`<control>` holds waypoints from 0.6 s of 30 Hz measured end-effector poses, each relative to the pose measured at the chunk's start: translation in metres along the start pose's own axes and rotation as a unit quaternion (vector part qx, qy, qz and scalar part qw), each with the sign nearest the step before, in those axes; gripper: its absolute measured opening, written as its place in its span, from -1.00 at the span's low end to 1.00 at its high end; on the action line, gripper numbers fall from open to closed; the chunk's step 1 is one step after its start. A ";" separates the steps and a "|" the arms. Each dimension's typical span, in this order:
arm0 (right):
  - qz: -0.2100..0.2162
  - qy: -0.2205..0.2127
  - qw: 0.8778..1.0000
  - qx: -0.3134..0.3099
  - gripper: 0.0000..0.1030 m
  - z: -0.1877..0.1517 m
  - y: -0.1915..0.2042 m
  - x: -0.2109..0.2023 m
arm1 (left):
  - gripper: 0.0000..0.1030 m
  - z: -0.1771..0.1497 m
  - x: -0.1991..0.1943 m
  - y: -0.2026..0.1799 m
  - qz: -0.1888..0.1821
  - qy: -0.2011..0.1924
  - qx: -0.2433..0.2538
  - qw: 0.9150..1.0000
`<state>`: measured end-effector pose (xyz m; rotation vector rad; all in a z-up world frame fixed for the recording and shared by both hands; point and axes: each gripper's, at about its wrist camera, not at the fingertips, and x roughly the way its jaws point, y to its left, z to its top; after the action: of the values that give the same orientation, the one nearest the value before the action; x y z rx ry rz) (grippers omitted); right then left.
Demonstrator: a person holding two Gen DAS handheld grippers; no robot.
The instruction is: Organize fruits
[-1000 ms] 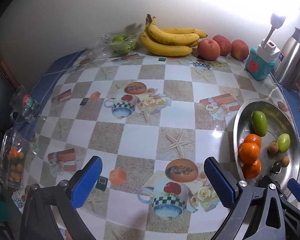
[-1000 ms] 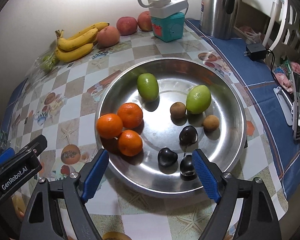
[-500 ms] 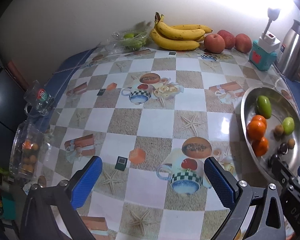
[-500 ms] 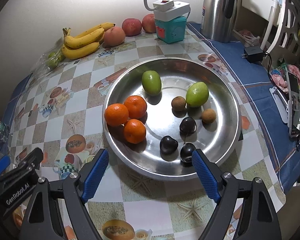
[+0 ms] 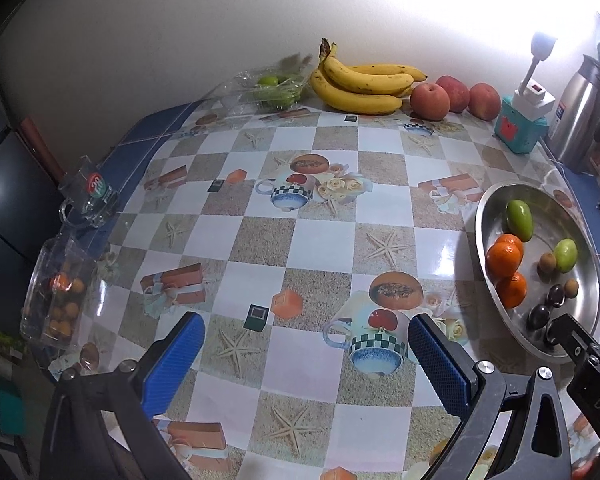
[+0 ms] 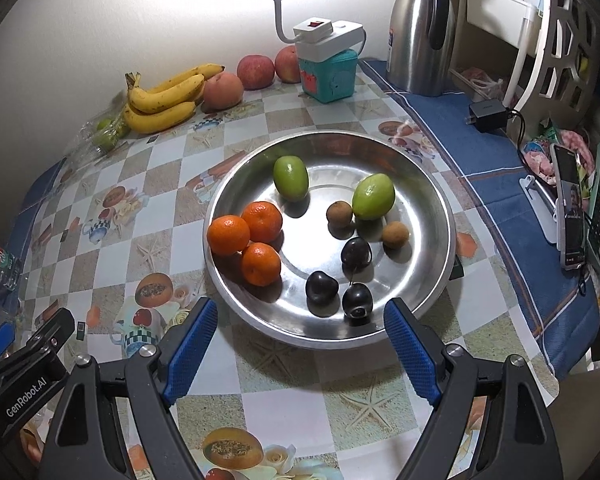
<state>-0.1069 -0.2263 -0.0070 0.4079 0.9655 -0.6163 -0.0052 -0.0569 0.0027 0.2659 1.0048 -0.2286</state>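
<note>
A steel bowl (image 6: 440, 216) holds three oranges (image 6: 228, 235), two green fruits (image 6: 291, 177), two small brown fruits (image 6: 339, 213) and three dark plums (image 6: 321, 287). It also shows in the left wrist view (image 5: 588, 280). My right gripper (image 6: 300, 344) is open and empty, above the table just in front of the bowl. My left gripper (image 5: 306, 356) is open and empty over the patterned table, left of the bowl. A banana bunch (image 5: 360, 84) and three apples (image 5: 430, 101) lie by the back wall.
A clear box with green fruit (image 5: 274, 88) sits left of the bananas. A clear box of small orange fruit (image 5: 58, 292) and a glass mug (image 5: 88, 196) stand at the table's left edge. A teal box with power strip (image 6: 328, 64), a steel kettle (image 6: 420, 28) and a phone (image 6: 572, 208) are at the right.
Both grippers have pulled back and up from the table, so the bowl and the fruit by the wall look smaller and farther. Both stay open and empty.
</note>
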 end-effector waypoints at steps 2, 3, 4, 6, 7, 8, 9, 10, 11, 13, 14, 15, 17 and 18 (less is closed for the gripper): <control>0.001 -0.001 1.000 0.000 0.67 0.000 0.000 0.000 | 1.00 0.000 0.001 0.001 0.000 0.002 -0.002 1.000; 0.000 0.000 1.000 0.000 0.67 0.000 0.000 0.000 | 1.00 0.000 0.001 0.001 -0.002 0.002 -0.003 1.000; 0.000 0.001 1.000 0.000 0.67 0.000 0.000 0.000 | 1.00 0.000 0.001 0.001 -0.003 0.003 -0.003 1.000; 0.001 0.001 1.000 0.000 0.67 0.000 0.000 0.000 | 1.00 0.000 0.001 0.001 -0.003 0.003 -0.002 1.000; 0.001 0.001 1.000 0.000 0.67 0.000 0.000 0.000 | 1.00 0.000 0.001 0.001 -0.004 0.003 -0.002 1.000; 0.001 0.001 1.000 -0.001 0.67 0.000 0.001 0.000 | 1.00 0.000 0.001 0.001 -0.004 0.003 -0.003 1.000; 0.001 0.001 1.000 -0.001 0.67 0.000 0.000 0.000 | 1.00 0.000 0.001 0.001 -0.004 0.004 -0.002 1.000; 0.001 0.002 1.000 -0.001 0.67 0.000 0.001 0.000 | 1.00 -0.001 0.002 0.001 -0.005 0.005 -0.002 1.000; 0.001 0.002 1.000 -0.001 0.67 0.000 0.001 0.001 | 1.00 0.000 0.002 0.001 -0.005 0.006 -0.002 1.000; 0.001 0.003 1.000 -0.001 0.67 0.000 0.002 0.001 | 1.00 0.000 0.003 0.001 -0.005 0.007 -0.003 1.000; 0.001 0.003 1.000 -0.002 0.67 0.000 0.002 0.002 | 1.00 0.000 0.003 0.001 -0.005 0.008 -0.003 1.000; 0.001 0.003 1.000 -0.002 0.67 0.000 0.002 0.002 | 1.00 0.000 0.003 0.001 -0.006 0.008 -0.003 1.000; 0.002 0.004 1.000 -0.002 0.67 0.000 0.002 0.003 | 1.00 -0.001 0.005 0.002 -0.008 0.011 -0.004 1.000; 0.002 0.005 1.000 -0.002 0.67 0.000 0.002 0.003 | 1.00 -0.001 0.005 0.002 -0.010 0.013 -0.005 1.000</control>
<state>-0.1042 -0.2254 -0.0097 0.4096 0.9752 -0.6097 -0.0024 -0.0553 -0.0020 0.2498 1.0346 -0.2380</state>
